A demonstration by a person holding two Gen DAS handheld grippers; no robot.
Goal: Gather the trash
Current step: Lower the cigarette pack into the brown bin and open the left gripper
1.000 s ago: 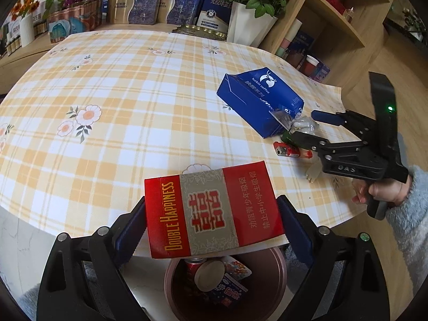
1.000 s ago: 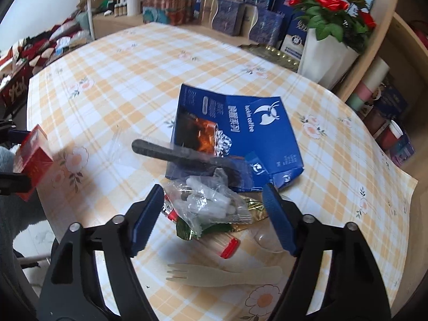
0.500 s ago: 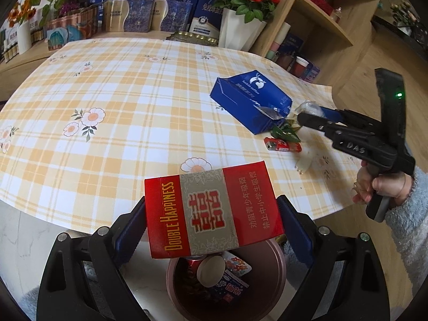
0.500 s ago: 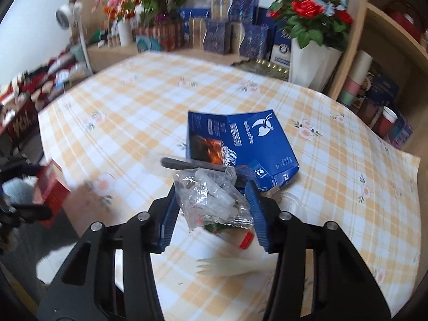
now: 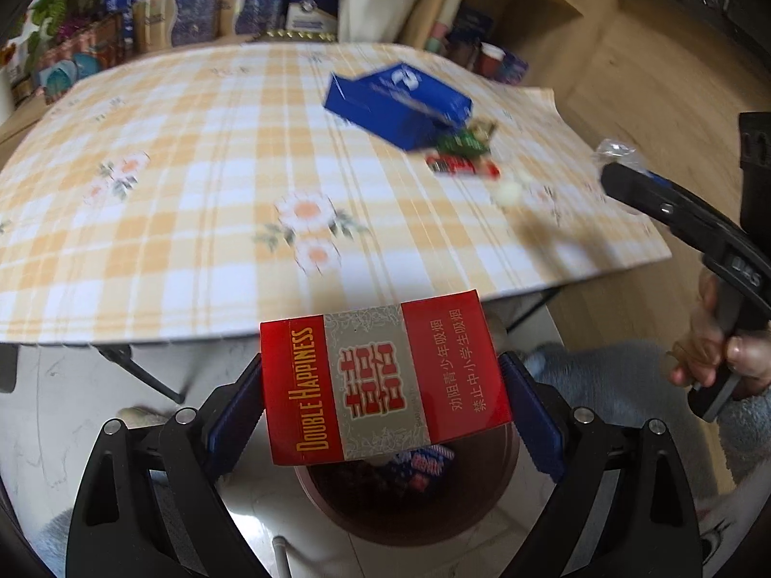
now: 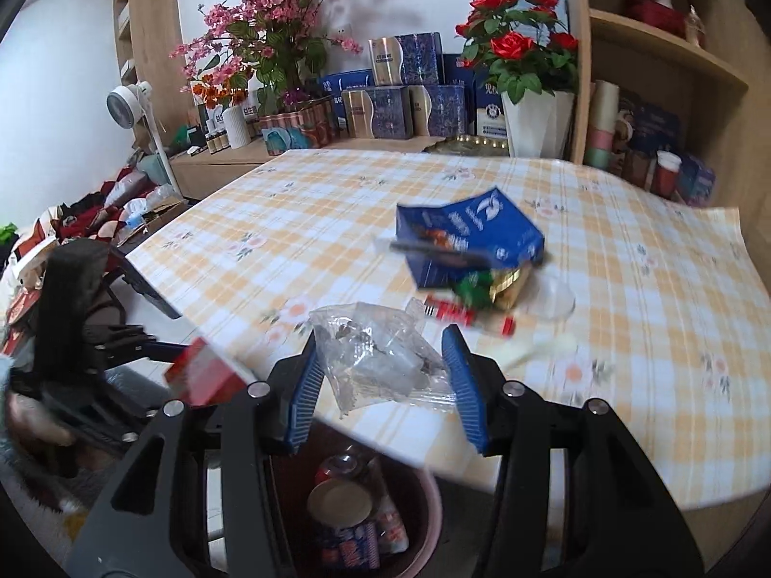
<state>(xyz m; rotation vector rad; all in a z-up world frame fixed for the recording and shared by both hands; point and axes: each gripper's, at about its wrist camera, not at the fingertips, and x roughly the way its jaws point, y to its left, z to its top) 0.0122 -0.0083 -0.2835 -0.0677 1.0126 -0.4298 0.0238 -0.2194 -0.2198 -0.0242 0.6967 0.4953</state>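
Note:
My left gripper (image 5: 383, 416) is shut on a red Double Happiness cigarette box (image 5: 383, 378), held above a brown trash bin (image 5: 409, 501) on the floor. My right gripper (image 6: 385, 375) is shut on a crumpled clear plastic bag (image 6: 376, 356), just past the table edge and over the same trash bin (image 6: 424, 525), which holds cans and wrappers. In the left wrist view the right gripper (image 5: 621, 178) comes in from the right with the clear plastic bag (image 5: 617, 151) at its tip. On the table remain a blue coffee box (image 6: 467, 241), a green-gold wrapper (image 6: 486, 286), a red wrapper (image 6: 458, 313) and a pale plastic fork (image 6: 535, 349).
The checked tablecloth (image 6: 337, 221) overhangs the table edge close to the bin. Flower pots, blue gift boxes and wooden shelves (image 6: 665, 62) line the far side. Clothes and a small fan (image 6: 130, 101) lie at the left. A person's hand (image 5: 713, 356) and grey sleeve grip the right tool.
My right gripper closed on the plastic bag, lifted it off the table and carried it back over the bin. My left gripper with the cigarette box drew back from the table edge.

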